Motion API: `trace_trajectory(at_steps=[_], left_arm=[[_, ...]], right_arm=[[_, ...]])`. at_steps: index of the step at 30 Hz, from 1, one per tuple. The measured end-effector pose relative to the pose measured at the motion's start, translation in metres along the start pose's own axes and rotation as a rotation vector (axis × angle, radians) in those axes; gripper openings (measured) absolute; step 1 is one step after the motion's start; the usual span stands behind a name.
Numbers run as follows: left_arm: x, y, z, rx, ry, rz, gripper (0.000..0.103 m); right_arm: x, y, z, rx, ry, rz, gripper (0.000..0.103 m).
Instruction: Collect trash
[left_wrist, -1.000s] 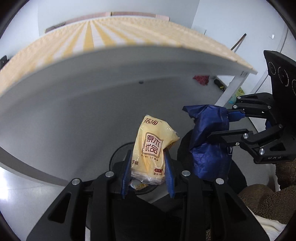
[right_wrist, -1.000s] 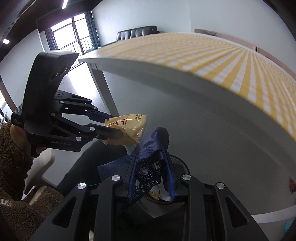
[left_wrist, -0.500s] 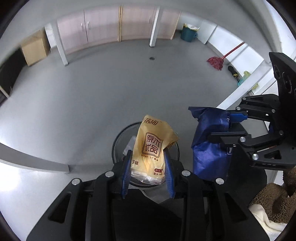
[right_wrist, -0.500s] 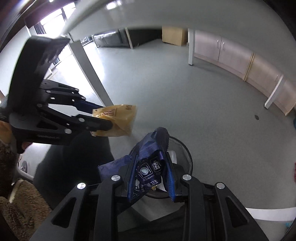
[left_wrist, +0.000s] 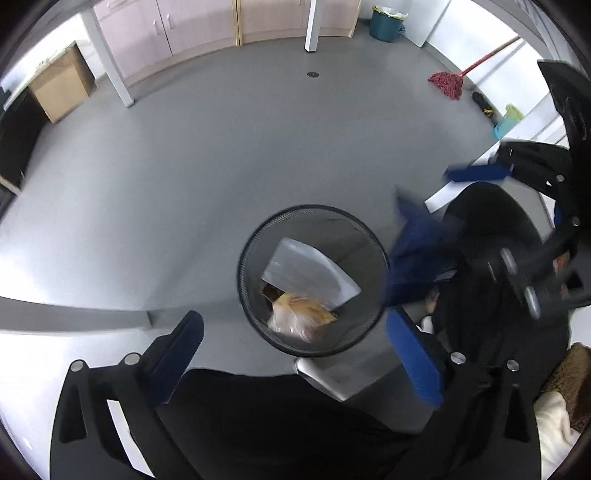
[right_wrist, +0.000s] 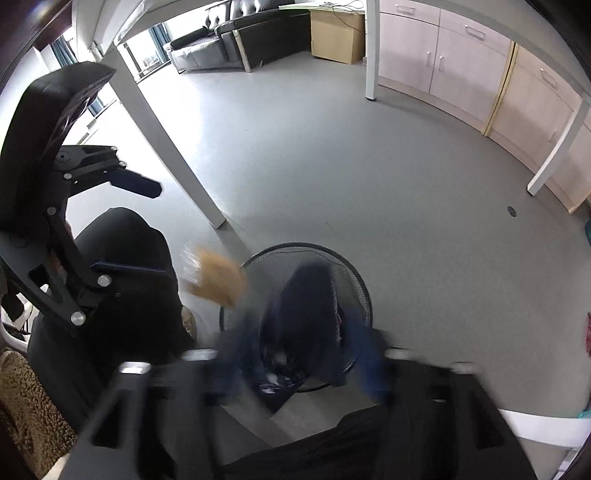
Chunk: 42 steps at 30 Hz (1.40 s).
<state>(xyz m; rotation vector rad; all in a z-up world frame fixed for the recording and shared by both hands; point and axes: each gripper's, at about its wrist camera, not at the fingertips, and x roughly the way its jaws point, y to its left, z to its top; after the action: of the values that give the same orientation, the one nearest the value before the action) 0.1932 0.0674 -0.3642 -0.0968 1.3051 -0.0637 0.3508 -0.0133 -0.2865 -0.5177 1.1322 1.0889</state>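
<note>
A: Status?
B: You're releasing both: left gripper (left_wrist: 295, 354) and right gripper (right_wrist: 295, 365) jaws have just been opening, spread, nothing between. Yellow packet (left_wrist: 301, 319) is lying in the mesh bin (left_wrist: 255, 236); blue wrapper (right_wrist: 306, 317) is dropping at its right rim, 2 items nearly binned.

Bright daylight, window glare left; fisheye-warped edges, foreground motion-blurred.

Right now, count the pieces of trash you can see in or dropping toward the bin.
3: a white sheet and a yellow packet inside the mesh bin, and a blue wrapper falling at its rim. More may lie hidden underneath.
</note>
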Motion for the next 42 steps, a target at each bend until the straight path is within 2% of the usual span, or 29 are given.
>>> trace_trajectory(at_steps=[3,9,42], left_arm=[[0.002,-0.002,0.000,0.026,-0.003,-0.012,0.099],[0.001,-0.002,-0.004,0.029,-0.001,-0.044,0.099],[0.001,-0.010,-0.003,0.055,0.024,-0.046,0.099]], right_arm=[[0.000,-0.003,-0.004,-0.012,0.019,-0.034,0.100],[-0.002,-0.005,-0.006,-0.005,0.011,-0.003,0.100],[-0.002,-0.001,-0.014,-0.006,0.036,-0.003,0.100]])
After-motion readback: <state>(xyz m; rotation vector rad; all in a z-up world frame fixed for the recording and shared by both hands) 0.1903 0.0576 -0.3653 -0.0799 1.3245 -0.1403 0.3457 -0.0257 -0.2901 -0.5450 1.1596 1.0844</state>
